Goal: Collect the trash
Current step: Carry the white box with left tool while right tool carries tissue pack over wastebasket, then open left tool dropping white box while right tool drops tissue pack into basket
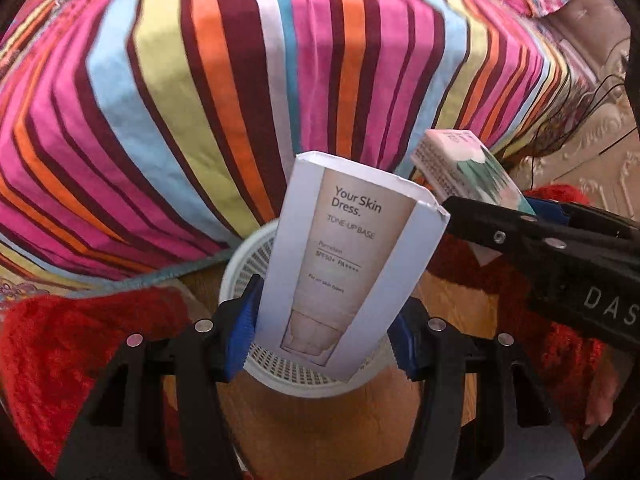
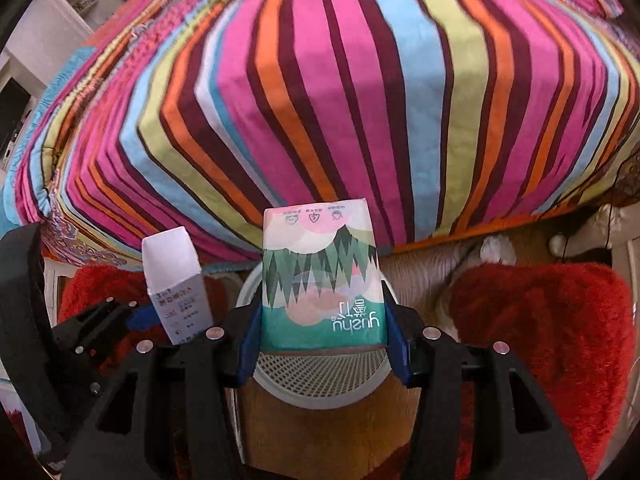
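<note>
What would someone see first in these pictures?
First, the huge bedspread of pink, orange, blue and maroon stripes filling the background. Next, the white cardboard skin-cream box clamped in the left gripper and the green-and-pink tissue pack clamped in the right gripper, both above a white mesh wastebasket on the floor.

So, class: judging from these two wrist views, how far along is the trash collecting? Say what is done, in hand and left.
Done: both items are picked up. In hand: the left gripper clamps the white Your Skin Dress box; the right gripper clamps the yushu tissue pack. Both hang over the white mesh wastebasket. Left: release them; neither is in it yet.
</note>
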{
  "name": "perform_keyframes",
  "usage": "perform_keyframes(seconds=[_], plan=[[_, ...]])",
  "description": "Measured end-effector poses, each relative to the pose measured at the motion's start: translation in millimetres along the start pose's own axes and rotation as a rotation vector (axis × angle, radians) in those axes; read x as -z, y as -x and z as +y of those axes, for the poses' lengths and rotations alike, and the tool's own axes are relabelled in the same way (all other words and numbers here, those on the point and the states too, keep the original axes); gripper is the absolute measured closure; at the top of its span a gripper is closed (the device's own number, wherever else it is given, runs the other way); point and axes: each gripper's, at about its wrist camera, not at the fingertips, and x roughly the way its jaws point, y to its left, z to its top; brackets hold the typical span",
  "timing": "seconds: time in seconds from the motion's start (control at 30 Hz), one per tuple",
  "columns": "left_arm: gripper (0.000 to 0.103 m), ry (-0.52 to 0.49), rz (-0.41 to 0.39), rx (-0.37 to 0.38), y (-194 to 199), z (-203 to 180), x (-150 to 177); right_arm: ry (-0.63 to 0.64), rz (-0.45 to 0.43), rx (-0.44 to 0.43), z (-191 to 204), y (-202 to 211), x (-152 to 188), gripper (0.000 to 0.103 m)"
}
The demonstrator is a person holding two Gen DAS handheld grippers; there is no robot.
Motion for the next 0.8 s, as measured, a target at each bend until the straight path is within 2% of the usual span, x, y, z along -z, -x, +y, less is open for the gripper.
perform_keyframes(seconds=[0.23,0.5,0.8], plan=[[0.047,0.001,0.121,-0.007,-39.8,-2.3,1.0,-0.033,0.104,0.004,-3.7,-35.3,-3.6,0.054],[0.047,0.071,0.247,0.011,-81.8,8.4,5.5,-0.112,0.252,-0.007,-15.2,-86.0,-1.1,0.054],[0.047,0.124,0.382,0.027,-122.7,14.8,13.7,-0.140,0.405,-0.006,-16.3,-131.5,9.1,0.054]])
